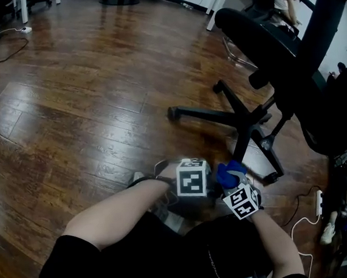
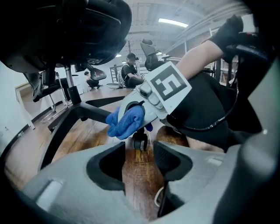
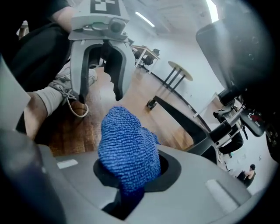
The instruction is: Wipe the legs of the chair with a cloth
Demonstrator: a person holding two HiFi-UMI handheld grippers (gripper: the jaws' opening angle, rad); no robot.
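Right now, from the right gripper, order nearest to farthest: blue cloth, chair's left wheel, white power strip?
Head view, from the right gripper:
1. Blue cloth, in its jaws.
2. Left wheel, up-left on floor.
3. White power strip, far top-left.

The person wears a black short-sleeved shirt (image 1: 142, 260), low in the frame. The left gripper (image 2: 139, 162) and right gripper (image 3: 131, 175) are grey, with black-and-white marker cubes (image 1: 194, 177).

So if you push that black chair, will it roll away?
Probably, yes: the chair stands on small wheels, and the wooden floor looks smooth and shiny. It likely feels fairly heavy, with its big seat on wide-spread legs, so tipping seems unlikely.
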